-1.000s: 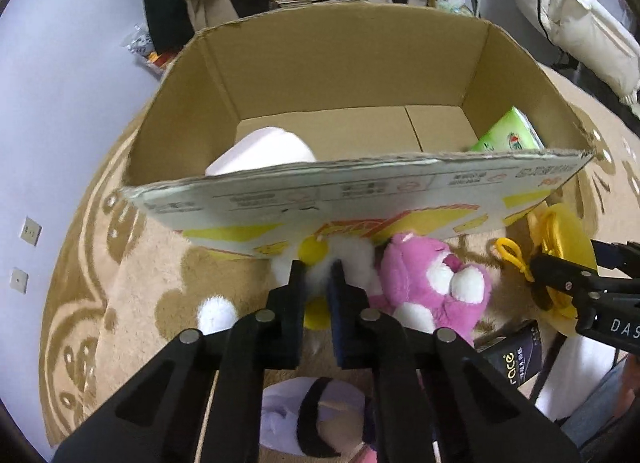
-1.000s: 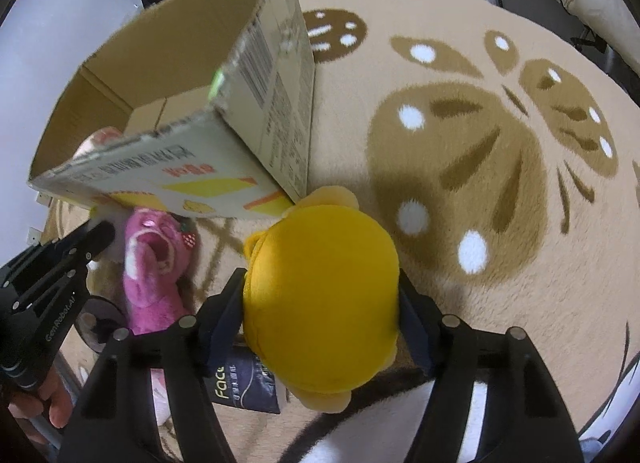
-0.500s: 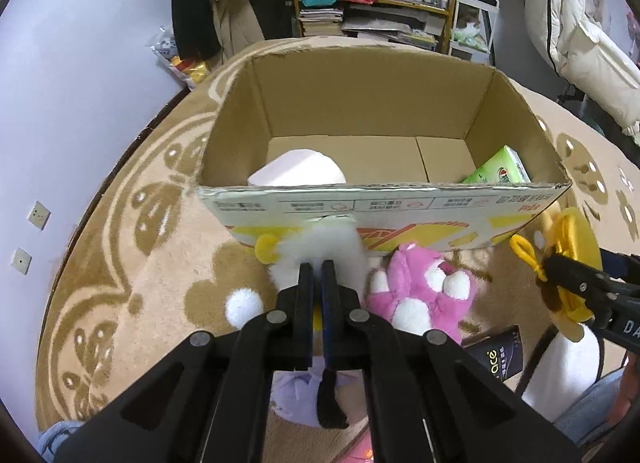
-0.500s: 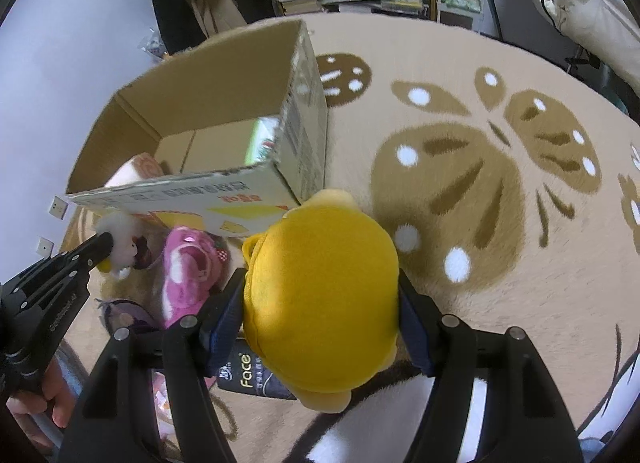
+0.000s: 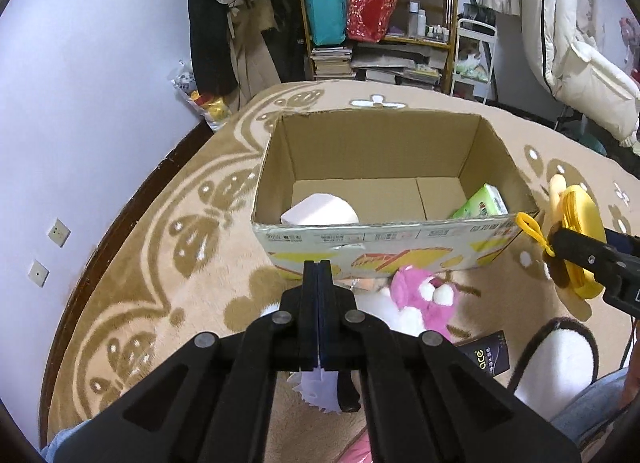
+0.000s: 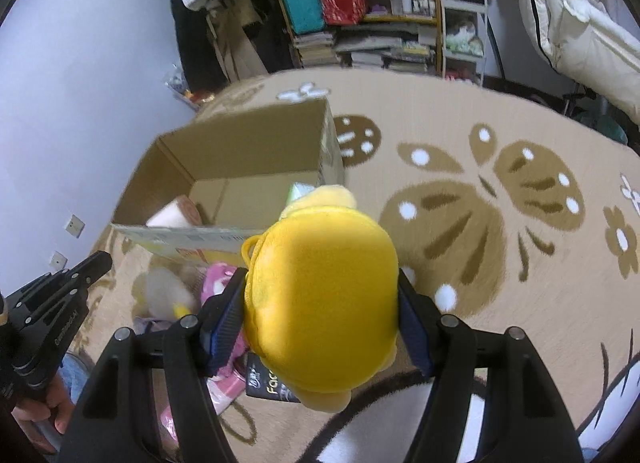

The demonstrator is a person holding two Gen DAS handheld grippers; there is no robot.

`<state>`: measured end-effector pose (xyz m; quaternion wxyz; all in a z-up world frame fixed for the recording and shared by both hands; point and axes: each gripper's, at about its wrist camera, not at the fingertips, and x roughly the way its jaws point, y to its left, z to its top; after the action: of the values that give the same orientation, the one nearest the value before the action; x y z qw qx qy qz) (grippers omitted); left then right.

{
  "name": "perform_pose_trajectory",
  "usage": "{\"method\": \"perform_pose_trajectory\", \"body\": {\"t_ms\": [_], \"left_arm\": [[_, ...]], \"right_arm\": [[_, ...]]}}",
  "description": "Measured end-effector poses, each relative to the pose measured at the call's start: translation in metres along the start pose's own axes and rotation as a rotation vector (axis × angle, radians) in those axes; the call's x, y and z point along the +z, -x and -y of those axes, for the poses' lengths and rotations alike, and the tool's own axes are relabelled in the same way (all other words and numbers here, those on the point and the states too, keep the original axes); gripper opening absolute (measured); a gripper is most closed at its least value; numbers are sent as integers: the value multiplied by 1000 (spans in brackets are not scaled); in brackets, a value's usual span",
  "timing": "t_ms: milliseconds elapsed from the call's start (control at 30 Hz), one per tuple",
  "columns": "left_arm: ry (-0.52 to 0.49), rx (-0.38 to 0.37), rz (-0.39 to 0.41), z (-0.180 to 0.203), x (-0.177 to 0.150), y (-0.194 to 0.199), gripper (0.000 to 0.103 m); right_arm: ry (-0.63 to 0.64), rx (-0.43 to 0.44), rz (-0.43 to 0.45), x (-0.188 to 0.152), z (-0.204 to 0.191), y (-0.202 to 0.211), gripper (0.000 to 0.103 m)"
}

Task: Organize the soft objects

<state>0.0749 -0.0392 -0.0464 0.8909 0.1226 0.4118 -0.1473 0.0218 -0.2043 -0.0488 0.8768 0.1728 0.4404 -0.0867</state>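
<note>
My right gripper (image 6: 320,299) is shut on a yellow plush toy (image 6: 324,303), held above the carpet just right of the open cardboard box (image 6: 240,155); it also shows in the left wrist view (image 5: 576,247). My left gripper (image 5: 318,267) is shut with nothing between its tips, raised in front of the box (image 5: 384,239). Below it lie a pink plush (image 5: 420,303), a white fluffy toy (image 6: 168,295) and a lavender toy (image 5: 320,387). The box holds a pale pink roll (image 5: 320,215) and a green tissue pack (image 5: 480,203).
A black packet (image 5: 486,355) lies on the patterned carpet (image 6: 520,247) near the pink plush. A white cushion with dark trim (image 5: 560,355) is at the lower right. A cluttered shelf (image 5: 380,23) and hanging coats stand behind the box. The wall is at left.
Both grippers have risen away from the floor. My left gripper closed fully and no longer pinches the white fluffy toy, which lies on the carpet. The right still holds the yellow plush.
</note>
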Motion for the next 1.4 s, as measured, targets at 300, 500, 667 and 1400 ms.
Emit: {"method": "perform_pose_trajectory", "body": {"t_ms": [300, 500, 667, 1400], "left_arm": [[78, -64, -81, -10, -3, -23, 10], [100, -114, -161, -10, -7, -49, 24], [90, -111, -212, -5, -10, -69, 55], [109, -224, -359, 4, -26, -128, 35]], "right_arm": [[29, 9, 19, 2, -8, 4, 72], [28, 21, 20, 3, -7, 4, 72], [20, 22, 12, 4, -7, 1, 72], [4, 40, -14, 9, -3, -15, 72]]}}
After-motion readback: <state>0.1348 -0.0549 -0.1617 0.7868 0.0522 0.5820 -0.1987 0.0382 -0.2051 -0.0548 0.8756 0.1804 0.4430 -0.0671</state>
